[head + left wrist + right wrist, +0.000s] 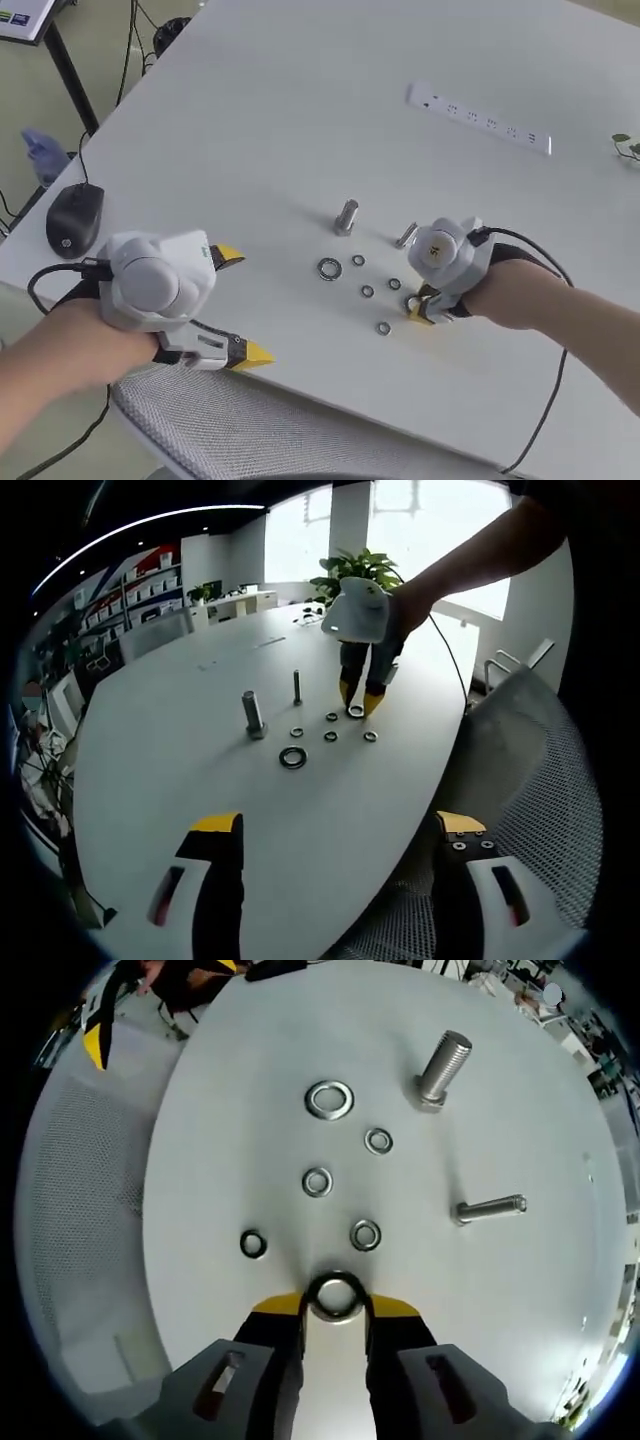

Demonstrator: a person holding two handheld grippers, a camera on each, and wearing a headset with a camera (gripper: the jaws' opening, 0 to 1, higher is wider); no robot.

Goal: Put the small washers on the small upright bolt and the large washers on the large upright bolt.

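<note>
Progress: 0 washers seated, and both bolts are bare.
Large bolt: upright at mid-desk with nothing on it.
Small bolt: upright near the large bolt, on the side toward the right edge, with nothing on it.
Large washer: 1, flat on the desk, near the large bolt on its near-edge side.
Small washers: 4, flat and apart, between the bolts and the near edge.
Right gripper: fingers closed on the held washer.
Held washer: pinched at its rim, apparently at desk level. Its size class is unclear.
Left gripper: fingers wide apart and empty, over the near edge.
Remaining: by judgement, all 6 washers must still be sorted and threaded.
Containers: none seen; the bolts are the only holders.
</note>
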